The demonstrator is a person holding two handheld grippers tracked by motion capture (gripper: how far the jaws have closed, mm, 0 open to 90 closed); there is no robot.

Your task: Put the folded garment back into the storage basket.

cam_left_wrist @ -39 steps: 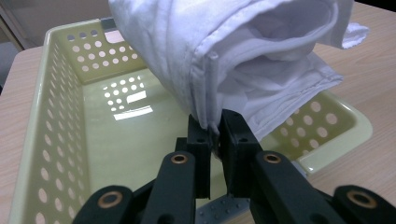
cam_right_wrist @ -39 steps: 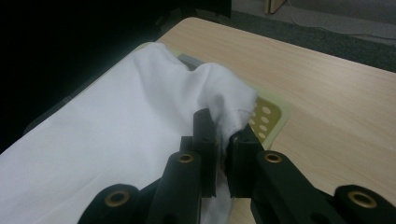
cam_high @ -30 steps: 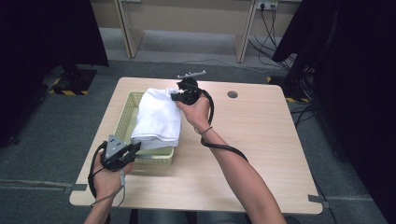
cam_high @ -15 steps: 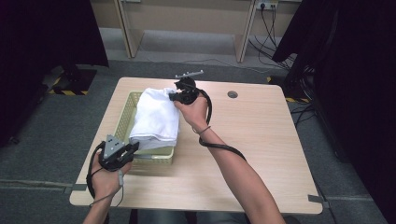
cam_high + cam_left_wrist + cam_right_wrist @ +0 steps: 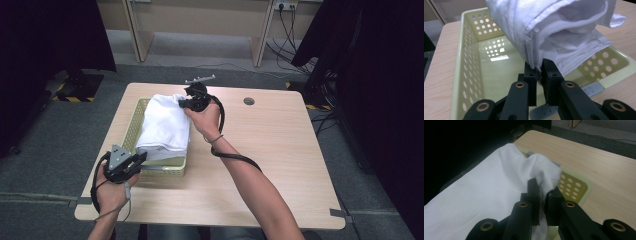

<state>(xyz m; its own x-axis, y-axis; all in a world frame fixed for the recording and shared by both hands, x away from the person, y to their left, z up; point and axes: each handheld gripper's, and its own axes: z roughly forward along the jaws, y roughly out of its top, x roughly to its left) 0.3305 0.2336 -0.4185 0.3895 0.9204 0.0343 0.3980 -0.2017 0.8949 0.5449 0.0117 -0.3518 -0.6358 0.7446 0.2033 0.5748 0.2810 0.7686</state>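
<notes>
Judged soft, light and limp: a folded white cloth (image 5: 164,127) draped over the yellow perforated basket (image 5: 131,127) at the table's (image 5: 280,165) left, best pinched at hems or corners. Left gripper (image 5: 538,71) clamped nearly closed on the near hem; right gripper (image 5: 543,195) likewise pinched the far corner.

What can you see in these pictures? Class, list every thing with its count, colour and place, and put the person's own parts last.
Cloth: one, white, folded, held over the basket.
Basket: one, pale yellow-green, perforated, left part of the table.
Table: one, light wood, centre.
Table hole: one, grey, far side.
Left gripper: one, black, shut on the cloth's near edge.
Right gripper: one, black, shut on the cloth's far end.
Forearms: two, entering from the bottom of the high view.
</notes>
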